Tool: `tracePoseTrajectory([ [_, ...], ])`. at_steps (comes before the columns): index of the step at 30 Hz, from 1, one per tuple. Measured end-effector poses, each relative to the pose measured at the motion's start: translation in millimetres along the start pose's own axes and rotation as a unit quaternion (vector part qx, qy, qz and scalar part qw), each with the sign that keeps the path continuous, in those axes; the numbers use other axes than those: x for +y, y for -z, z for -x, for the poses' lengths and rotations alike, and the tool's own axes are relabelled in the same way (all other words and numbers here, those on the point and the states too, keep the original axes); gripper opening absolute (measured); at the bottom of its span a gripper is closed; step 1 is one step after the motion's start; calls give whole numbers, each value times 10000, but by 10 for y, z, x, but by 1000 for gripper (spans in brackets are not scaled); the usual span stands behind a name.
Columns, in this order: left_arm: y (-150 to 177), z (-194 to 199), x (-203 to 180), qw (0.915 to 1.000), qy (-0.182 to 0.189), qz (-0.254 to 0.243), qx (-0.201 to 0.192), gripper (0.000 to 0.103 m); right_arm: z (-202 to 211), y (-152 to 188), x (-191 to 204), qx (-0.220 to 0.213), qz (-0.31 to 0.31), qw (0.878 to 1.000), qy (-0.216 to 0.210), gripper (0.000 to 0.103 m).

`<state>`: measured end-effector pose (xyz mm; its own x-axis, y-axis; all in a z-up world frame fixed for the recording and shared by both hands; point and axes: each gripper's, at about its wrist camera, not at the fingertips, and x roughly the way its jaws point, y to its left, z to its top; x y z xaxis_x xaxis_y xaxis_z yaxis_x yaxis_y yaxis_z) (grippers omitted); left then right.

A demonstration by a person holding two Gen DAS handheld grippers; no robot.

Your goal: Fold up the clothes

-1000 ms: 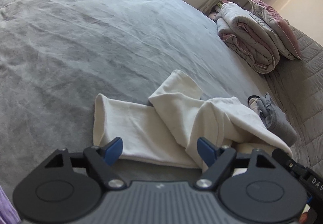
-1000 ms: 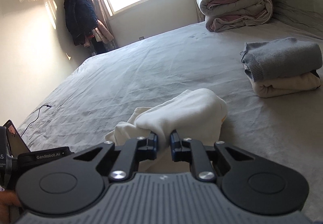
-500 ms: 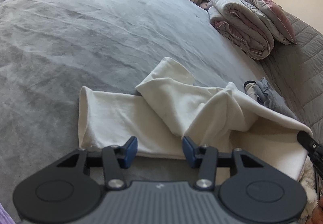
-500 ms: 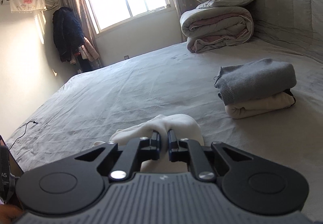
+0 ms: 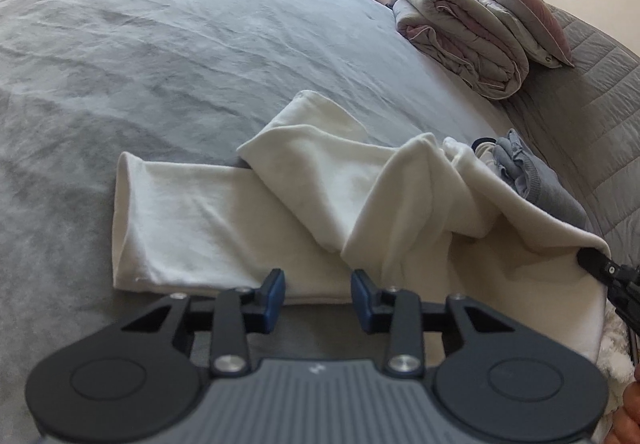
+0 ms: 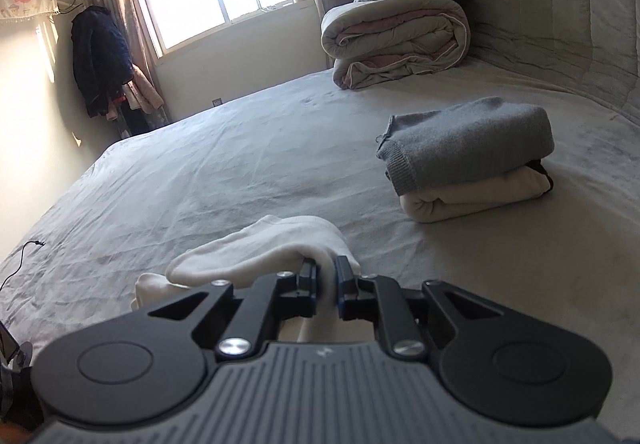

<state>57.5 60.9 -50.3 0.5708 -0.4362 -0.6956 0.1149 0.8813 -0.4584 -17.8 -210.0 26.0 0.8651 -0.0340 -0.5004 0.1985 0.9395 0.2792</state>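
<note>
Since a second ago, left gripper [image 5: 318, 298] has narrowed its gap and closed in on the near hem of the cream garment [image 5: 208, 228]; fingers apart, holding nothing, tips just short of the cloth edge. Right gripper [image 6: 328, 286] clenched on a bunched fold of the same garment, raised a little off the bed [image 6: 240, 148]. Garment lies partly flat on the bed, one leg straight, the other crossed over it and rumpled toward the right. Folded grey and cream stack [image 6: 472, 160] sits apart.

Risk: the left fingers may pinch only the top layer, or the bedsheet with it, dragging the hem askew. The right's bunched hold could slip if pulled sideways.
</note>
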Motion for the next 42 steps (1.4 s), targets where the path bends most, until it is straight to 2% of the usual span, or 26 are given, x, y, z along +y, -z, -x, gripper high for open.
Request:
tracePoseTrajectory([
  [1,7,-1,-15,10000,30,-25,-23,37,-7,4,-1,29,-9,10000,-3,17],
  [3,8,36,-50,9998,179,-66,-102,37,-14,9,-1,70,-32,10000,4,30],
  [4,9,54,-68,9995,253,-86,-142,38,-13,11,-1,73,-51,10000,13,42],
  [5,10,73,-85,9992,328,-106,-182,38,-12,13,1,77,-64,9999,14,46],
  [12,6,175,-165,9964,738,-190,-385,44,-28,41,79,165,127,9997,-119,46],
  [14,-20,213,-140,9958,814,-121,-408,55,-59,55,106,253,202,9993,-195,46],
  [15,-32,232,-127,9954,852,-87,-419,59,-80,65,113,335,181,9989,-289,45],
  [17,-58,269,-101,9947,928,-18,-443,66,-122,84,124,505,120,9975,-486,13],
  [20,-96,326,-62,9934,1042,85,-477,72,-137,105,161,715,-48,9935,-887,11],
  [25,-159,415,12,9912,1176,261,-543,76,-94,133,311,971,-121,9827,-1574,10],
  [32,-241,474,140,9909,1093,504,-609,78,-23,227,529,1487,-142,9584,-2430,10],
  [42,-382,479,296,9941,777,602,-457,78,20,385,775,2347,-210,9063,-3509,10],
])
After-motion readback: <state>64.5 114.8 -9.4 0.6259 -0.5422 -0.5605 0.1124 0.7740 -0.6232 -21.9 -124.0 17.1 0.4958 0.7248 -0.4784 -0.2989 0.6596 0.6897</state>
